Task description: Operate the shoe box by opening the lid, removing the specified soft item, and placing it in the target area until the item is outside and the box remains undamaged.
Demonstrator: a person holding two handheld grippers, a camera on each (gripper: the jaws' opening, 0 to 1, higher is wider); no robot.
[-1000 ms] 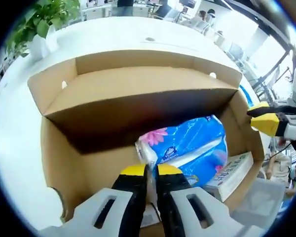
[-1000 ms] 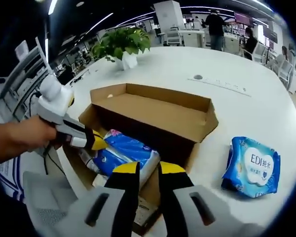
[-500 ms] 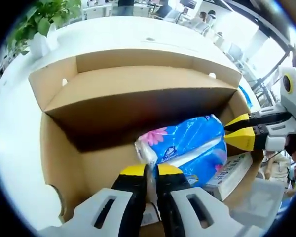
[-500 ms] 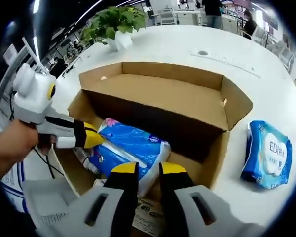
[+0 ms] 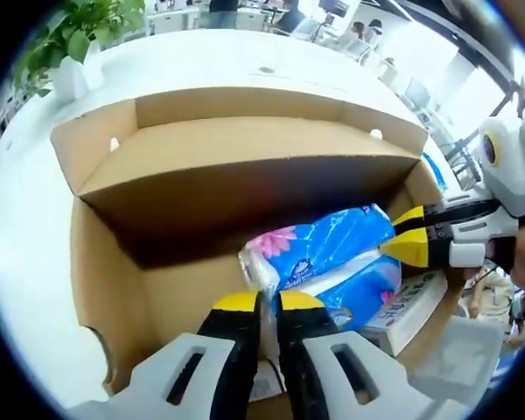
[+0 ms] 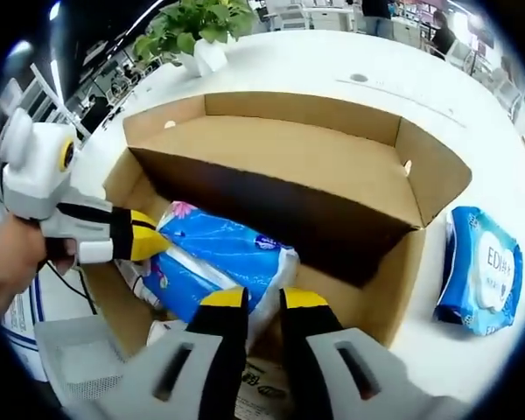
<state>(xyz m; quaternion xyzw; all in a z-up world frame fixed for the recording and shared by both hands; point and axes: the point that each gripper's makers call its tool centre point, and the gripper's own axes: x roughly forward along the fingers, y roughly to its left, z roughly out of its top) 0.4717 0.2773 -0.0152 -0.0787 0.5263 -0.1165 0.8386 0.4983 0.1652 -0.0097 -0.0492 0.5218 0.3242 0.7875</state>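
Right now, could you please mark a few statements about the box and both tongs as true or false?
1. The shoe box lid is open. True.
2. The blue tissue pack lies on the table outside the box. False: it lies inside the box.
3. The left tongs are wide open. False: the jaws are nearly closed on the pack's end.
4. A blue wipes packet lies on the table beside the box. True.
5. The right tongs are over the potted plant. False: they are at the pack.

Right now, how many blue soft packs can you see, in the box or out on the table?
2. One blue tissue pack lies inside the open shoe box, between both grippers. One blue wipes pack lies on the white table beside the box. More could be hidden underneath.
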